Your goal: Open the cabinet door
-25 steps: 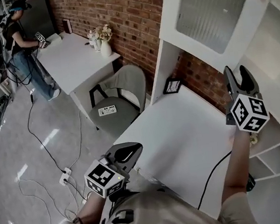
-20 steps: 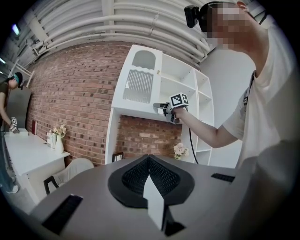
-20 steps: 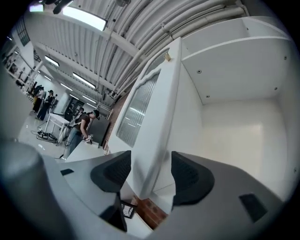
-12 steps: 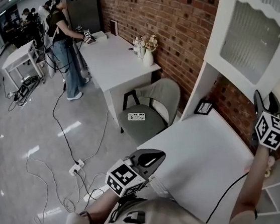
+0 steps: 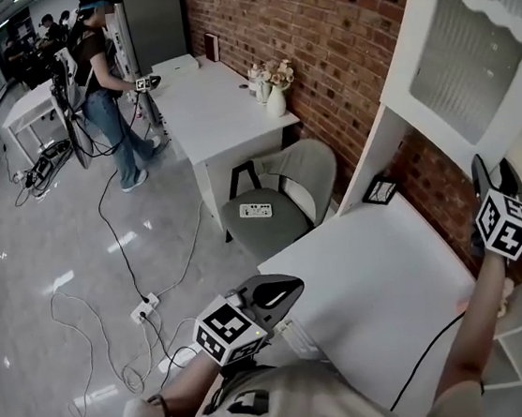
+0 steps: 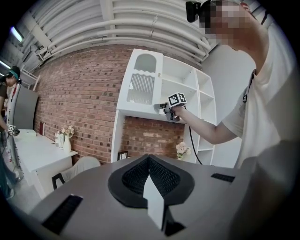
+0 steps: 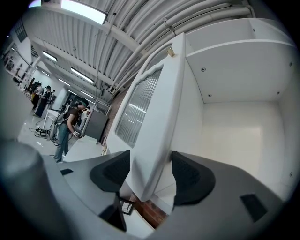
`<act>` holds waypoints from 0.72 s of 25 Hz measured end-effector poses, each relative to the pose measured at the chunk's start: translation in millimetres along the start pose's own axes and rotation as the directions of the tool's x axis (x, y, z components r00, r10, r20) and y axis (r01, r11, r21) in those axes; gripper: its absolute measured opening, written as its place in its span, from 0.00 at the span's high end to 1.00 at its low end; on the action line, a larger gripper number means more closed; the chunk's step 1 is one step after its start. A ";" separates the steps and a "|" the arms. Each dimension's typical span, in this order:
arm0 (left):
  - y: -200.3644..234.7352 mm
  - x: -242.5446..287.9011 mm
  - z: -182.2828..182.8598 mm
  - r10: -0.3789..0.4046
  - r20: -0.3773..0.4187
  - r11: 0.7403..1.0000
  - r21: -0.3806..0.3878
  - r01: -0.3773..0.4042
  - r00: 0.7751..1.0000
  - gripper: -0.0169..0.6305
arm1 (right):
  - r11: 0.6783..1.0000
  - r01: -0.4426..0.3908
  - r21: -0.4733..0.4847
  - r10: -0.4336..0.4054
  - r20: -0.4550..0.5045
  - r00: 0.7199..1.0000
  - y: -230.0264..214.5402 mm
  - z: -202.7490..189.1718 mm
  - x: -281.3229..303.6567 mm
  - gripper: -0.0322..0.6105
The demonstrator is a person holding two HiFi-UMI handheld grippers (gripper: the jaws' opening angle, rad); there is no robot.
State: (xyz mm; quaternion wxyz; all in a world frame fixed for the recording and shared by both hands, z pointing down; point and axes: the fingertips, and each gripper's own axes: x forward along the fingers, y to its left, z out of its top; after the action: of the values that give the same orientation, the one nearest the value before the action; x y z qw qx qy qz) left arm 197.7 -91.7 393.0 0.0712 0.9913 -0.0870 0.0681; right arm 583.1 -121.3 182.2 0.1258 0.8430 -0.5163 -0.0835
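Cabinet door [image 7: 159, 93] — loose between jaws (just opened) of right hand-held gripper [image 7: 150, 161].

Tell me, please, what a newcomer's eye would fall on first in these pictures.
The white cabinet door, swung out at upper right, stands out first. Its lower edge sits between the jaws of the right tool, which have just been opening and stand apart. The left tool hangs shut and empty by the near corner of the white table, with a brick wall behind.

Right gripper [image 5: 492, 170] held high, jaws just opened astride the cabinet door [image 5: 455, 56]; left gripper [image 5: 288, 290] low, jaws together.
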 end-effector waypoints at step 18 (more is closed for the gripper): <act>1.5 -1.9 -5.1 0.008 -0.044 1.000 -0.008 -0.009 0.999 0.95 | 0.999 0.035 0.031 -0.036 0.011 0.999 2.8 2.9 -3.5 0.52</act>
State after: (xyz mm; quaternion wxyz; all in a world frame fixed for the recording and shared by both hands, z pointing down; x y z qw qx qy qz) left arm 194.9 -92.1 397.9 0.0768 0.9889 -0.0899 0.0901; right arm 578.3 -119.8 180.2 0.1082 0.8534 -0.5031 -0.0827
